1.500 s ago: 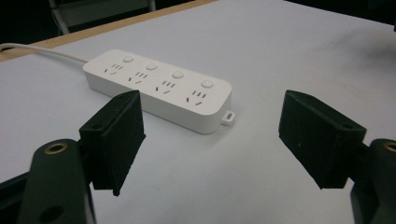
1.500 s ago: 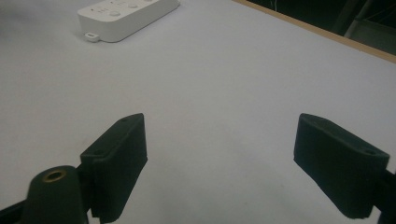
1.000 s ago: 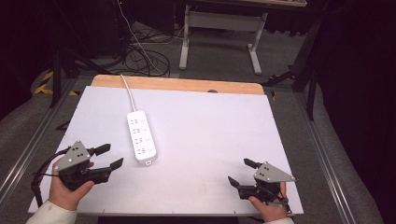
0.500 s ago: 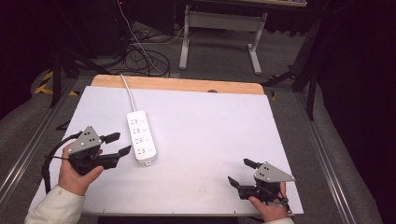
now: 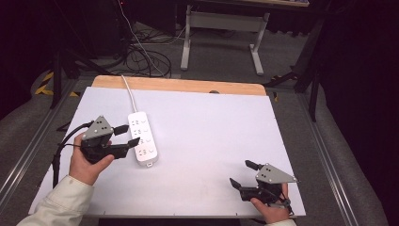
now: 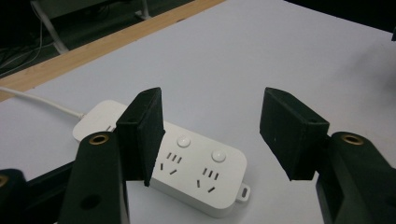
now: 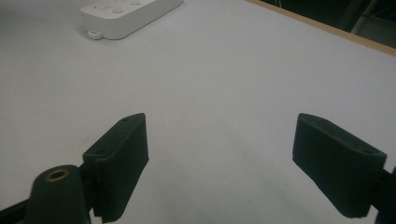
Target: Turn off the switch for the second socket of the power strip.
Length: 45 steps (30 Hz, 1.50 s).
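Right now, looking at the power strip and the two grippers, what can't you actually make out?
- Power strip: in the left gripper view a black jaw covers its far sockets; in the right gripper view the top edge cuts it off.
- Cord: its far end is lost among floor cables in the high view.
- Switch positions: buttons too small to read.
- Right gripper: its hand is cut off by the bottom edge of the high view.

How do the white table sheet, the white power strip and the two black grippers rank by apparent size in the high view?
1. White table sheet, by far.
2. Left gripper and right gripper: alike, unranked.
3. White power strip, slightly smaller, though it lies farther away.
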Each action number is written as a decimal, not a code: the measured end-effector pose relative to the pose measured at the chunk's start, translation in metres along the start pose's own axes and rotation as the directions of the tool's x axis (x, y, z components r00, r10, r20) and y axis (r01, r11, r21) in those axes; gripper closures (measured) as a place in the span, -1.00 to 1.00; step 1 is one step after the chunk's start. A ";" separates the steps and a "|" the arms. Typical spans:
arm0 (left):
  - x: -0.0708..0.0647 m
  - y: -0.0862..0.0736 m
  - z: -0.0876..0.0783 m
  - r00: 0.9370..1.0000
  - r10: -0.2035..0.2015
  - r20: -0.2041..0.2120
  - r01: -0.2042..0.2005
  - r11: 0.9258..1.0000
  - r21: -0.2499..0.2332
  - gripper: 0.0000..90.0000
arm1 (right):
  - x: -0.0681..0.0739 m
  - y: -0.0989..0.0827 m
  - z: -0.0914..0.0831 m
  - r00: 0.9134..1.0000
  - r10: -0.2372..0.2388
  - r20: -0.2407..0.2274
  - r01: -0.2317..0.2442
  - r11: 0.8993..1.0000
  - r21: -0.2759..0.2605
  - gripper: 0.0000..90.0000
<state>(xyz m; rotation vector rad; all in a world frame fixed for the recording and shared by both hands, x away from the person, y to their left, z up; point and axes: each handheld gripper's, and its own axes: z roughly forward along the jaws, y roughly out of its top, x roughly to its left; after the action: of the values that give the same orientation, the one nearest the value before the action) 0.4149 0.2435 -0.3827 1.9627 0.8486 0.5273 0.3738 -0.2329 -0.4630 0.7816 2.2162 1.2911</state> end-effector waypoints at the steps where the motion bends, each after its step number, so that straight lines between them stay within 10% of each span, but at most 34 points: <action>1: 0.001 0.001 0.002 1.000 0.002 0.000 -0.002 1.000 0.004 -0.10 | 0.000 0.000 0.000 1.000 0.000 0.000 0.000 1.000 0.000 -0.58; 45: 0.017 0.022 0.069 0.999 -0.017 -0.040 0.022 0.991 0.131 0.06 | -0.001 -0.001 0.001 1.000 -0.005 -0.020 0.005 1.000 0.007 -0.57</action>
<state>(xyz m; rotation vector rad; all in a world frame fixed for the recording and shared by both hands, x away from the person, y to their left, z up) 0.4789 0.2090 -0.3976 2.0672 0.9471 0.5111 0.3750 -0.2331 -0.4648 0.7681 2.2376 1.2949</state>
